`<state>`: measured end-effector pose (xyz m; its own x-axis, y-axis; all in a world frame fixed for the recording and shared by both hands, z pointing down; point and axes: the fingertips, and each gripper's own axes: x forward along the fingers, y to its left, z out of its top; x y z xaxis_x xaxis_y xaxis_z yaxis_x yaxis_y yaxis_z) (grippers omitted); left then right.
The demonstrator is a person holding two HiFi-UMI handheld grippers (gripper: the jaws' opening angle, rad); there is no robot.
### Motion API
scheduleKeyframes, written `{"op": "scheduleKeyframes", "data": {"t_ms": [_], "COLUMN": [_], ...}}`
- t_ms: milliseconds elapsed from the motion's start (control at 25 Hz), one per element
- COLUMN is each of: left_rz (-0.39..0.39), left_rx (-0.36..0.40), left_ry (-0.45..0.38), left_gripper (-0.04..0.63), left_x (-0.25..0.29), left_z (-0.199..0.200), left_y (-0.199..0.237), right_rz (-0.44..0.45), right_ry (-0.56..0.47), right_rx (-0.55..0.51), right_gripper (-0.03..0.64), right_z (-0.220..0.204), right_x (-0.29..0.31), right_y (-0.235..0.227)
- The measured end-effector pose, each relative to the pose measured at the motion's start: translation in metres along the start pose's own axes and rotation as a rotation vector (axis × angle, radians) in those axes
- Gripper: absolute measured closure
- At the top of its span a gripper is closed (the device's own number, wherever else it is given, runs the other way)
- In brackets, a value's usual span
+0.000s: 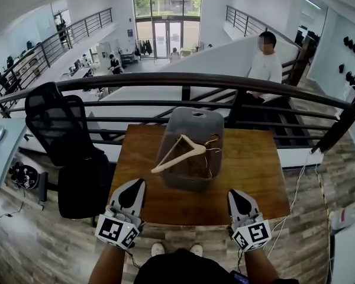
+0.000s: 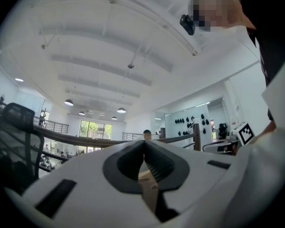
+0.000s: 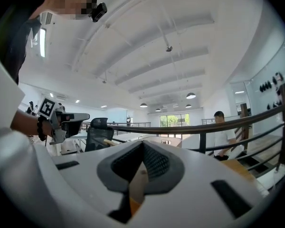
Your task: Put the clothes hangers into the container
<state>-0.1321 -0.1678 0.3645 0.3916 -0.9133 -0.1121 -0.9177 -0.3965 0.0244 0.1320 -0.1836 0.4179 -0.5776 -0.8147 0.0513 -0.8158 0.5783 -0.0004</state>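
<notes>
Hangers lie in the grey container (image 1: 189, 120), which stands at the middle of the wooden table (image 1: 254, 158), nearer its far edge. The uppermost hanger (image 1: 189, 154) is pale, bare wood with a slim triangular outline. It rests tilted, its long axis running from near-left to far-right, and its near-left tip pokes over the container's left rim. Thin metal hooks show by the right wall; which hanger each one belongs to I cannot tell. Darker brown shapes sit deeper in the container, too dim to make out.

The left gripper (image 1: 134, 185) hovers over the table's near-left edge, pointing away from the person, well apart from the container. Its own view shows the jaws pressed together with nothing held. The right gripper (image 1: 234, 193) hovers over the near-right edge, likewise pointing forward, jaws closed and empty.

A dark railing (image 1: 165, 78) runs just beyond the table, a black chair (image 1: 53, 123) stands to its left, and a person (image 1: 265, 64) in a white shirt is past the railing.
</notes>
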Motion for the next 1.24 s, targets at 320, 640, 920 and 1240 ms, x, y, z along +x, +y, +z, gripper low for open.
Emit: {"op": "scheduleKeyframes", "data": {"t_ms": [320, 640, 920, 1240], "left_rz": [0.005, -0.018, -0.018, -0.047], "left_rx": [-0.070, -0.183, -0.180, -0.124], "left_ry": [0.060, 0.063, 0.065, 0.098], "left_gripper": [0.580, 0.580, 0.580, 0.580], "left_x": [-0.020, -0.004, 0.001, 0.010], "left_z": [-0.037, -0.052, -0.057, -0.064], "left_y": [0.028, 0.037, 0.039, 0.025], "right_rz": [-0.062, -0.064, -0.060, -0.044], "right_ry": [-0.008, 0.026, 0.037, 0.035], "right_rx": [0.111, 0.106, 0.080, 0.077], "right_gripper": [0.624, 0.624, 0.624, 0.624], "right_z": [-0.013, -0.018, -0.016, -0.014], "right_x": [0.013, 0.022, 0.027, 0.032], "right_y": [0.008, 0.013, 0.011, 0.013]}}
